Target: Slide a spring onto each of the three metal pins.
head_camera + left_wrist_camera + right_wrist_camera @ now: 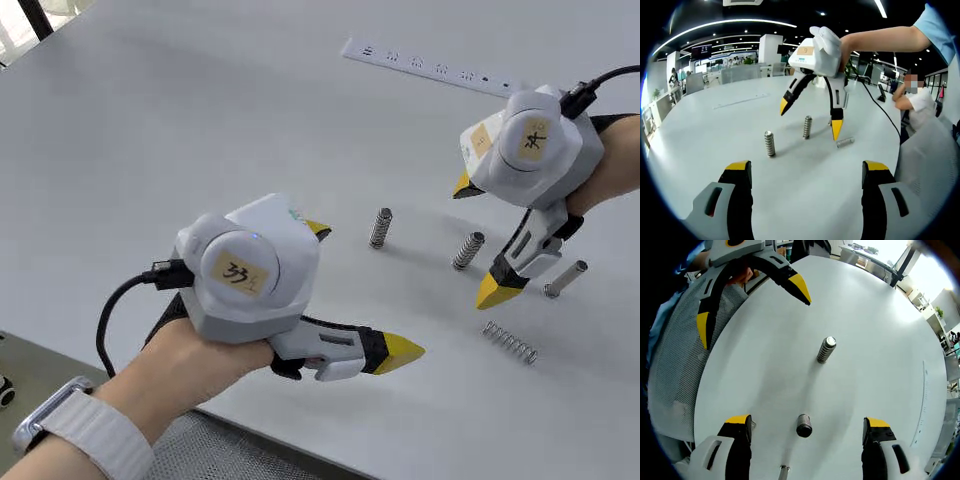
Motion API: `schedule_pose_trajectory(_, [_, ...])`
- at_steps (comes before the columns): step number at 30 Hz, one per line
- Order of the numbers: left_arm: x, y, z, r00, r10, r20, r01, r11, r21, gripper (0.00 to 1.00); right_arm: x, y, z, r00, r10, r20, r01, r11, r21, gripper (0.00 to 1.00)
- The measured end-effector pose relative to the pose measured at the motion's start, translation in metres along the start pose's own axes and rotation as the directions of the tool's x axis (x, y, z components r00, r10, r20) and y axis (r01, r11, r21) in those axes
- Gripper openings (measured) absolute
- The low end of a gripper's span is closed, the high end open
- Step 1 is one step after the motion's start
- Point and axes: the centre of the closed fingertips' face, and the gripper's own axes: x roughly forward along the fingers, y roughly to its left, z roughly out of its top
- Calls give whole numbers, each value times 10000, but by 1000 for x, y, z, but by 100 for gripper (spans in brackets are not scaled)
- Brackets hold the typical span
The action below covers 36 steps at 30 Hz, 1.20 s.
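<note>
Left gripper (360, 290) is held low over the table (200, 130), jaws wide apart, nothing gripped. Two pins are stood upright with springs already on them: first sprung pin (380, 228), then second sprung pin (468, 250). Right gripper (478, 240) is held over the second one, jaws spread with that pin between them, no contact seen. Loose spring (510, 342) is laid flat toward the near edge. Bare pin (566, 278) is laid flat close by, not touching it.
</note>
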Motion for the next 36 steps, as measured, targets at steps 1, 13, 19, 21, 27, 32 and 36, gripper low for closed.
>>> schedule_pose_trajectory(1, [0,0,0,10000,-4,8,4,10000,-12,90,-1,0,-1,10000,-66,1,66,10000,38,96])
schedule_pose_trajectory(13, [2,-4,-2,9999,-144,-73,144,9999,-32,90,-15,4,-3,9961,-704,531,675,9963,534,99])
schedule_pose_trajectory(19, [1,-2,-2,9999,-115,-78,115,9999,-78,90,-25,6,1,9890,-1060,1032,975,9916,844,99])
schedule_pose_trajectory(21, [1,-1,-3,9999,-84,-91,84,9999,-81,90,-29,7,1,9850,-1233,1210,1116,9888,988,99])
schedule_pose_trajectory(27, [2,-2,-3,9998,-144,-127,143,9999,-81,90,-38,7,-7,9722,-1686,1628,1460,9790,1423,99])
schedule_pose_trajectory(32, [2,-2,-2,9998,-167,-145,167,9999,-23,90,-48,12,-15,9576,-2129,1943,1705,9619,2135,99])
schedule_pose_trajectory(36, [0,3,0,10000,-87,-40,86,9999,-131,90,-57,18,-22,9448,-2504,2111,1926,9462,2601,99])
